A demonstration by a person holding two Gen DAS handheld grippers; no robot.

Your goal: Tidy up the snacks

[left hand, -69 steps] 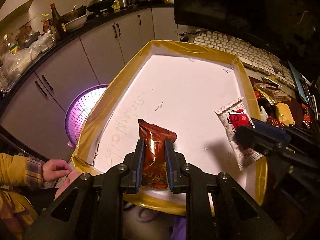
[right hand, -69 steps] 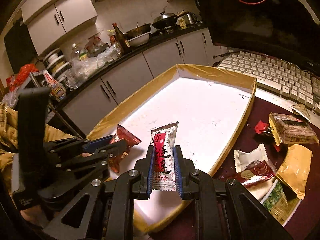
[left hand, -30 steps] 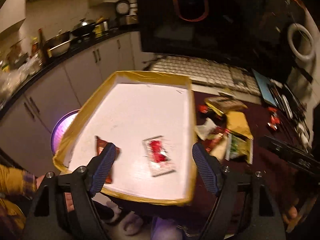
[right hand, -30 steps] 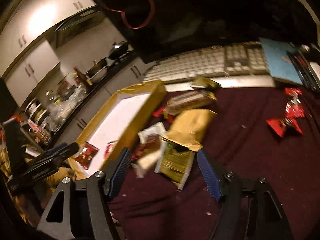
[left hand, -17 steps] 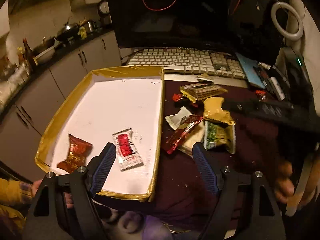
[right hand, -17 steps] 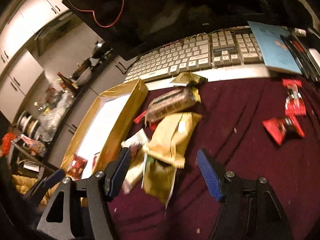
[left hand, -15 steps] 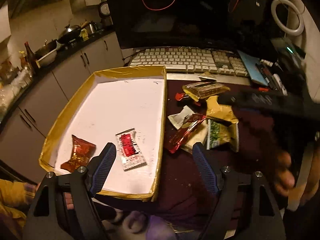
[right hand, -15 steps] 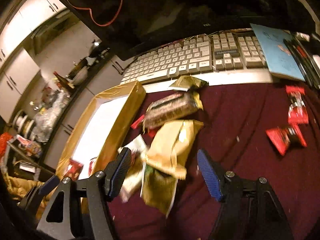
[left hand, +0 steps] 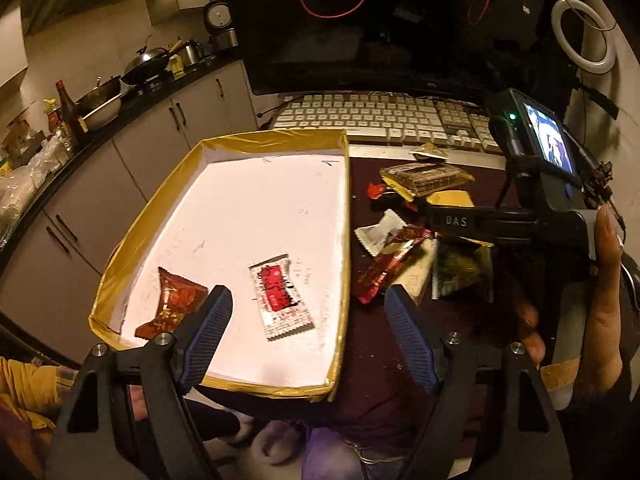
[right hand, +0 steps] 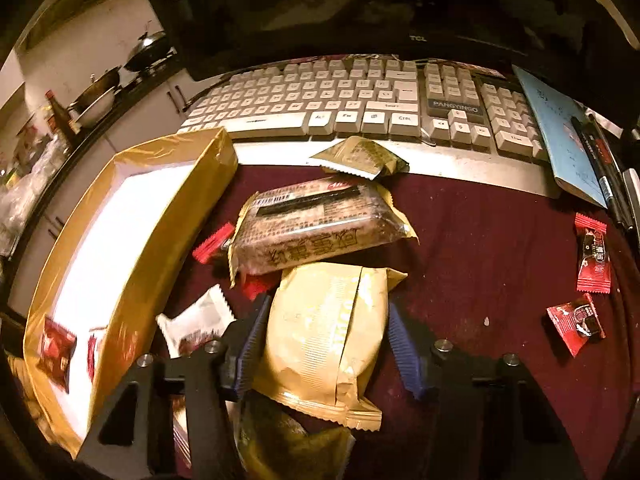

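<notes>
In the gold-rimmed tray, a dark red snack and a white-and-red packet lie just ahead of the left gripper, its jaws spread and empty; to the right, the right gripper brackets a gold pouch on the maroon cloth, its jaws spread wide around it.

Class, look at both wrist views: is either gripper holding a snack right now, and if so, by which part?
Nothing is held. The left gripper is open above the tray. The right gripper is open, its fingers straddling the gold packet without clamping it.

left high, right low, both see tray
</notes>
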